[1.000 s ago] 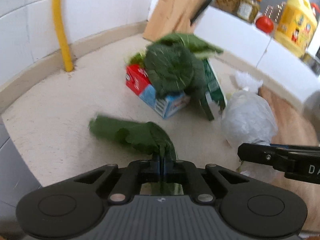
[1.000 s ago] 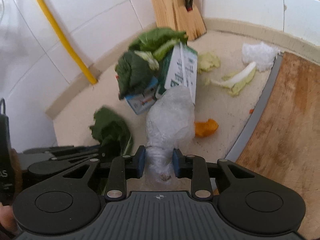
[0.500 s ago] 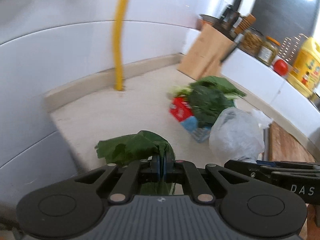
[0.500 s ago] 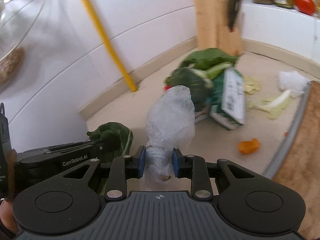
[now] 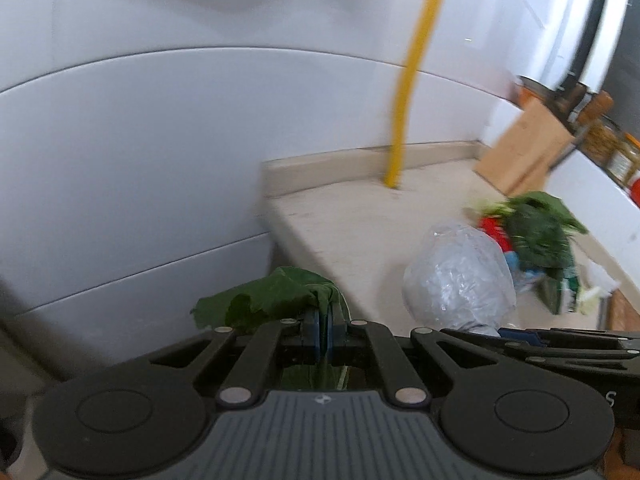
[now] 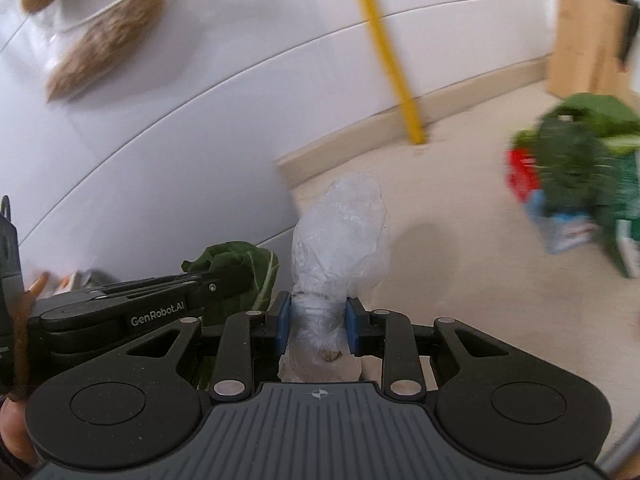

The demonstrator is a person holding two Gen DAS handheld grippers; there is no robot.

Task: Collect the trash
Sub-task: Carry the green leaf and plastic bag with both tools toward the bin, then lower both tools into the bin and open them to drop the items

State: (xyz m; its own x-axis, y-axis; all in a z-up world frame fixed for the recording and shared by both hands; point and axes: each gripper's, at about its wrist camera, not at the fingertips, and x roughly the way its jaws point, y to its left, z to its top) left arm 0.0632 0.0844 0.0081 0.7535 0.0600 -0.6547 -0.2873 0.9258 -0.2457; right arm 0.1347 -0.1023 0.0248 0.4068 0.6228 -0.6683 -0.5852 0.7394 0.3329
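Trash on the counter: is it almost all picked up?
Not yet. The left tongs pinch a green leaf, and the right tongs squeeze a crumpled plastic bag. No bin shows. Cartons topped with greens wait on the counter.

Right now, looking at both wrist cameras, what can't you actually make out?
- Where the trash is headed: no bin in either view.
- Labels on the cartons under the loose greens: motion blur, right wrist view.
- What's inside the crumpled plastic bag: cloudy film hides it.
- Lower stem of the green leaf: left gripper body covers it.
- Jars at the left view's right edge: blurred, cut off.
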